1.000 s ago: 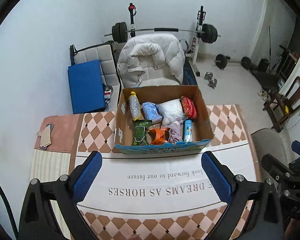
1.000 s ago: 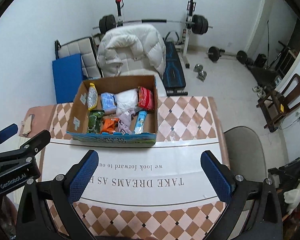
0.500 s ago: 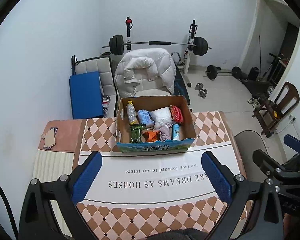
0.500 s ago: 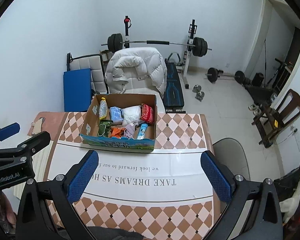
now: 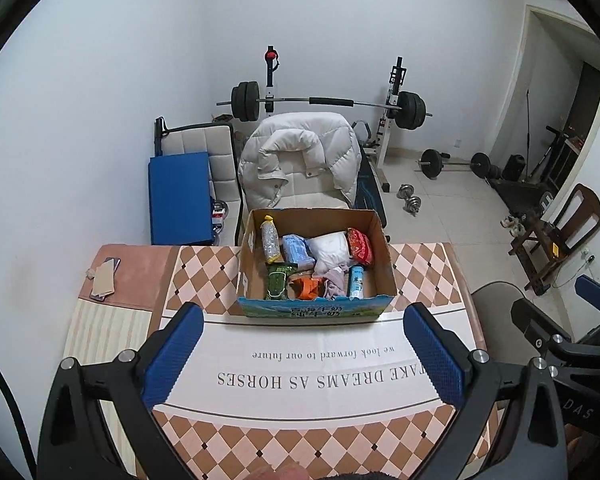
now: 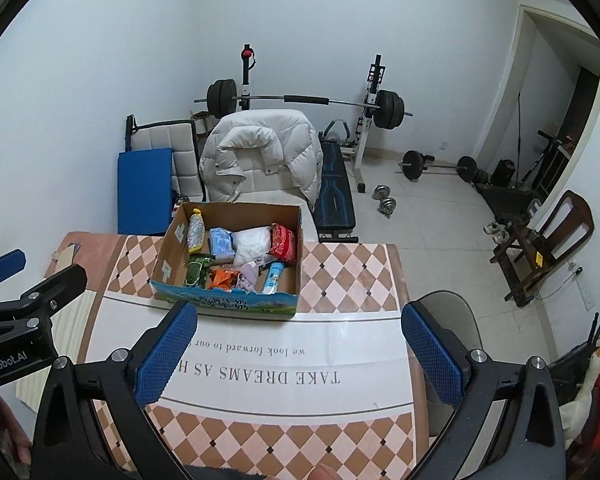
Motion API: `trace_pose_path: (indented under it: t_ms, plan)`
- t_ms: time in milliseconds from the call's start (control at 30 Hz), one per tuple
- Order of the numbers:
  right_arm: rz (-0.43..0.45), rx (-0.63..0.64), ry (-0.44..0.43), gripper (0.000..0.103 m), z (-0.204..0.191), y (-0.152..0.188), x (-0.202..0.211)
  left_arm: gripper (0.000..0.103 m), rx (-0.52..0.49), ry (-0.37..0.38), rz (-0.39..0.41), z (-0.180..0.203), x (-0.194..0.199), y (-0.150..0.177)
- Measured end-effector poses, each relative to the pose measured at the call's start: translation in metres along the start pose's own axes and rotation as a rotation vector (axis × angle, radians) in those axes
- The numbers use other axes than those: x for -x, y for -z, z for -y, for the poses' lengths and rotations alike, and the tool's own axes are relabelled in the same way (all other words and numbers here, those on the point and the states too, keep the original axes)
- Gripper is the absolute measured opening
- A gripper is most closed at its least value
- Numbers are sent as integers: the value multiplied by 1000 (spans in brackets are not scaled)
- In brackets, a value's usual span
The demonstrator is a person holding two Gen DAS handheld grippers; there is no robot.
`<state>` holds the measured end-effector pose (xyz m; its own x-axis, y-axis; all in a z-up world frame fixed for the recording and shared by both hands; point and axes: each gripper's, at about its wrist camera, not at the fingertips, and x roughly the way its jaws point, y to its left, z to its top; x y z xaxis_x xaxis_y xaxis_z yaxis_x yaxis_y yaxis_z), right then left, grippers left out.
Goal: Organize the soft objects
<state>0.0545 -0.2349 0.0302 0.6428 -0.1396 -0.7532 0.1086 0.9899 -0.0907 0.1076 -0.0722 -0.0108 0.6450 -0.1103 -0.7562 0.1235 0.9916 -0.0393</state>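
A cardboard box stands at the far side of the table; it also shows in the right wrist view. Inside lie several soft packs: a white bag, a red pack, a light blue pack, a green pack, an orange pack and a pinkish cloth. My left gripper is open and empty, held high over the near table. My right gripper is open and empty, beside it to the right.
The table has a checked cloth with a white printed band. A card and phone lie at its far left. Behind stand a chair with a white jacket, a blue mat and a barbell rack. A grey chair stands right.
Both grippers have pulled back and up from the box, which now looks smaller and farther. Both stay open and empty. The box contents have not moved.
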Motion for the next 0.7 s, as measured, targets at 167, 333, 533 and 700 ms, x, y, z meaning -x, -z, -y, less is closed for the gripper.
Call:
trace_pose_path:
  t_ms: [167,333,533,700]
  plan:
    - [10,-1,12,103,2,-3,1,102,-1,-3,12,2,5,-1]
    - [35,-15,17,103,5,-9,6,102,-7,-3,37,4,13,-7]
    - [46,-28,8,103,8,-13,7,102,-15,-2,38,6,15,-10]
    - [59,-33,12,103,11,-16,8,102,-20,-2,37,8,15,-12]
